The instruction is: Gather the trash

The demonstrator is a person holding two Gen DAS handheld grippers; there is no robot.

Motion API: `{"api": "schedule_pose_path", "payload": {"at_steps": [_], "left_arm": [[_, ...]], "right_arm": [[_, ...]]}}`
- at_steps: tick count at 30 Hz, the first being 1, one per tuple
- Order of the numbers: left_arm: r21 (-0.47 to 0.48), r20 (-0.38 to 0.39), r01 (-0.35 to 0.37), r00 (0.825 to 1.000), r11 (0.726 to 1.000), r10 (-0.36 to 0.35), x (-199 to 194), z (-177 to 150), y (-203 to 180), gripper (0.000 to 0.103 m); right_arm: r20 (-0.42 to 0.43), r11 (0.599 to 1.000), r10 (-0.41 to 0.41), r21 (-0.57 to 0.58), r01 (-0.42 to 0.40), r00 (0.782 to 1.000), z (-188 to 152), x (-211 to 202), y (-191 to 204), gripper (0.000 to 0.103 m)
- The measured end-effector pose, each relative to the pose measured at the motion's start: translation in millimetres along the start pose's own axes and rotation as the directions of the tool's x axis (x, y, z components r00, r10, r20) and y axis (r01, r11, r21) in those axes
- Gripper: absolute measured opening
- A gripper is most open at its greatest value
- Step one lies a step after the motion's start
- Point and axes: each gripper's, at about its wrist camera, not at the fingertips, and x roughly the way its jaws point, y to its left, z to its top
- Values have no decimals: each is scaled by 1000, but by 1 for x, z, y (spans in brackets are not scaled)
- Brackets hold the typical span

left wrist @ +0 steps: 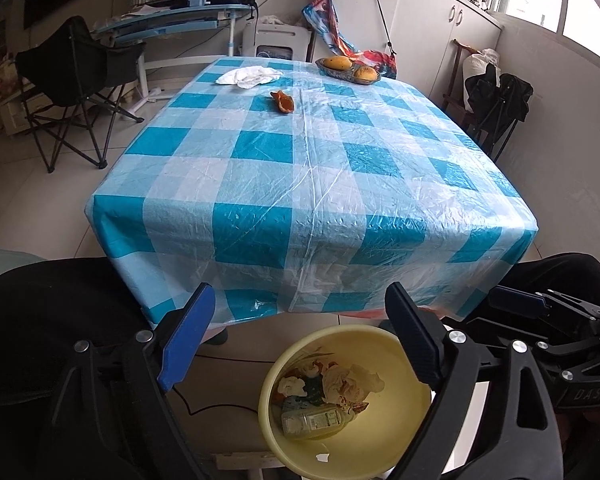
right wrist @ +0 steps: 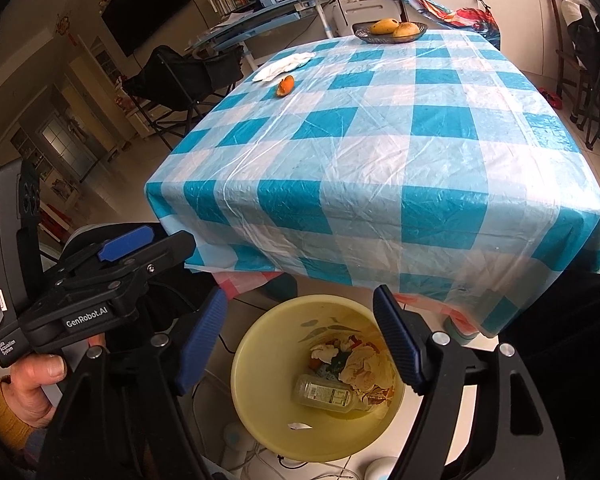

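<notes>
A yellow trash bin (left wrist: 400,432) (right wrist: 260,420) stands on the floor below the table's near edge, holding crumpled paper (left wrist: 352,384) (right wrist: 364,364) and a plastic bottle (left wrist: 312,420) (right wrist: 324,394). My left gripper (left wrist: 300,312) and right gripper (right wrist: 300,320) are both open and empty, held above the bin. On the far part of the blue checked table (left wrist: 308,168) (right wrist: 380,152) lie an orange peel (left wrist: 283,102) (right wrist: 285,86) and a crumpled white tissue (left wrist: 250,75) (right wrist: 284,65).
A dish with mangoes (left wrist: 348,68) (right wrist: 392,30) stands at the table's far edge. Black folding chairs (left wrist: 72,80) (left wrist: 496,96) stand left and right of the table. A blue desk (left wrist: 172,20) stands behind. Cables (right wrist: 268,462) lie on the floor by the bin.
</notes>
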Motion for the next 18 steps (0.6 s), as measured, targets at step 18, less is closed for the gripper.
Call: {"api": "schedule_pose_path", "payload": {"at_steps": [18], "left_arm": [[-28,19,-9,1000,1000,9,1,7,9,85]], "right_arm": [[7,1000,18,-3,-18,1000,3,-1,4,73]]}}
